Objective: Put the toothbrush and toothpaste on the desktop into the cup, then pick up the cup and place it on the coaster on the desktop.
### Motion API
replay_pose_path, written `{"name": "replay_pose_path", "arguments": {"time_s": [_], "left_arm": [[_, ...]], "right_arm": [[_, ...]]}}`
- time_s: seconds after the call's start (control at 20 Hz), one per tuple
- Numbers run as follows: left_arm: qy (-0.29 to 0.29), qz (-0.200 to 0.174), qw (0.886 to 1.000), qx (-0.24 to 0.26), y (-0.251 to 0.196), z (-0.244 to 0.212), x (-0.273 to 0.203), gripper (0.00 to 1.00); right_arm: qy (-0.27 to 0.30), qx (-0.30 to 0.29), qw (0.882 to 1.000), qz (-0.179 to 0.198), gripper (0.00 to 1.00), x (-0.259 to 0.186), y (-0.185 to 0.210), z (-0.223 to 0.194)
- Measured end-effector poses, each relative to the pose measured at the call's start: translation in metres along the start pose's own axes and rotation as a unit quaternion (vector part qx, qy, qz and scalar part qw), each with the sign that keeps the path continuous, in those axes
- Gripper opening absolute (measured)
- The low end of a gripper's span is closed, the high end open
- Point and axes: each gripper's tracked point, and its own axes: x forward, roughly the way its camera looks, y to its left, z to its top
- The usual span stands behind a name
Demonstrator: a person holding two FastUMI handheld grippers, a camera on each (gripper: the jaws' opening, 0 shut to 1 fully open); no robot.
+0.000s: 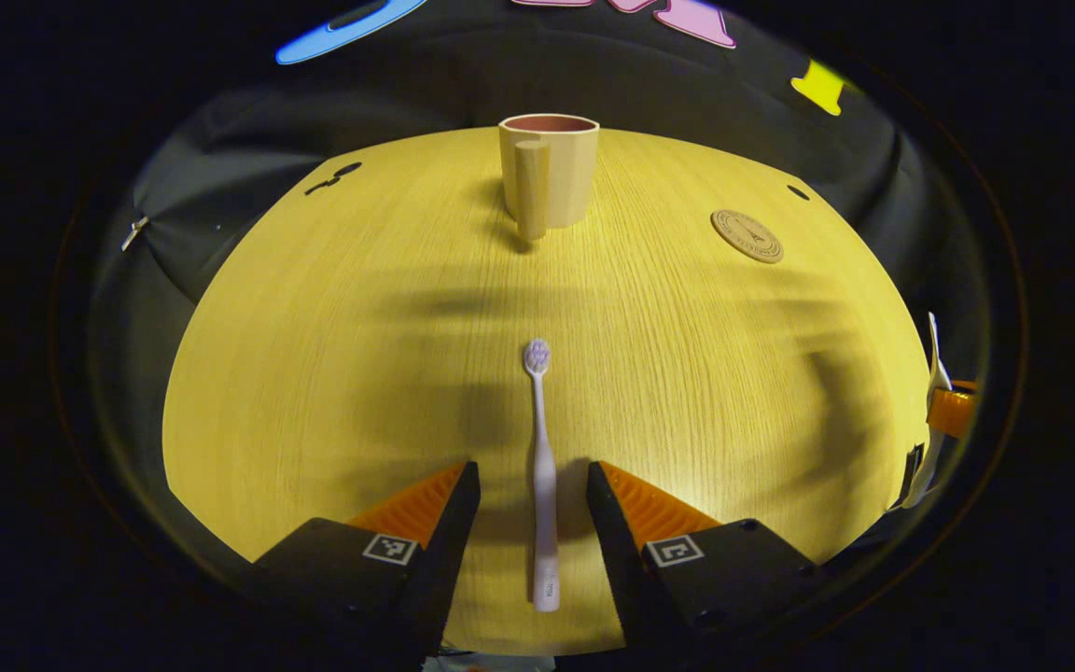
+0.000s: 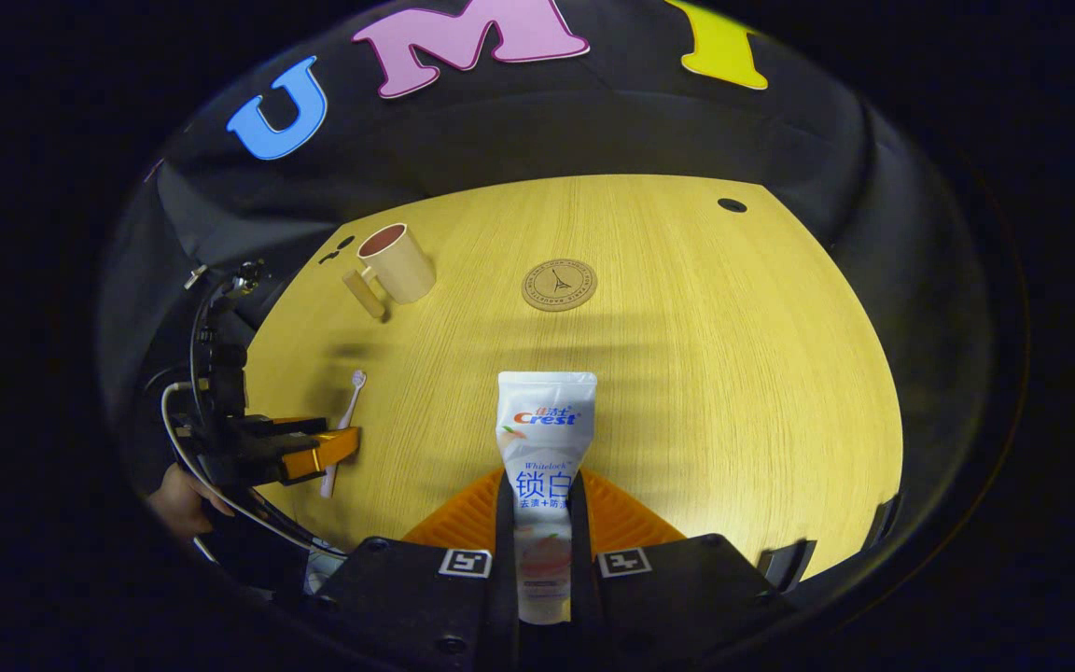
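Black cloth hangs behind a round wooden desktop (image 1: 332,373) with pale yellow grain, and all the task's things lie on it.

From the left gripper view, the left gripper (image 1: 533,504) is spread wide, its two fingers standing on either side of the toothbrush (image 1: 542,467) without touching it. The toothbrush lies flat on the wood, straight along the gap between the fingers — handle end near, bristle head pointing far, toward the cup (image 1: 547,173). The cup stands upright at the far edge of the desktop, its handle turned to the near side, well apart from the gripper. To the right of the cup, also far, lies the round coaster (image 1: 746,235), flat and bare.

From the right gripper view, the right gripper (image 2: 540,509) is pinching the toothpaste (image 2: 545,439) — both fingers press on the lower part of the tube, and its wide flat end points away over the wood. The coaster (image 2: 559,284) is straight beyond the tube, well apart. The cup (image 2: 396,263) stands far to the left, the toothbrush (image 2: 343,429) lies at the left edge, and the left gripper (image 2: 318,453) sits just beside its handle, with a hand (image 2: 183,504) behind it.
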Motion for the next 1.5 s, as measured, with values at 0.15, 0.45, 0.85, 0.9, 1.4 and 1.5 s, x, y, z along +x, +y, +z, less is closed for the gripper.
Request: {"name": "replay_pose_path", "arguments": {"time_s": [0.15,0.45,0.85,0.9,1.4,1.5], "left_arm": [[0.007,-0.004,1.000,0.008,-0.002,0.000,0.000,0.65],[0.020,-0.006,0.999,0.032,-0.010,0.002,0.001,0.12],[-0.005,-0.015,1.000,-0.001,-0.006,0.011,-0.014,0.07],[-0.015,-0.019,1.000,-0.008,-0.006,0.015,-0.020,0.07],[-0.126,-0.029,0.990,-0.049,0.008,0.072,-0.112,0.06],[-0.147,-0.032,0.987,-0.061,0.014,0.083,-0.135,0.06]], "right_arm": [[0.010,0.011,1.000,0.010,0.27,0.008,0.002,0.000],[0.013,-0.007,1.000,0.026,0.27,0.021,0.015,0.013],[-0.022,-0.054,0.997,0.057,0.26,0.032,0.052,0.075],[-0.034,-0.057,0.996,0.064,0.26,0.034,0.061,0.089],[-0.156,-0.073,0.974,0.145,0.26,0.043,0.160,0.223],[-0.171,-0.075,0.970,0.155,0.26,0.053,0.176,0.241]]}}
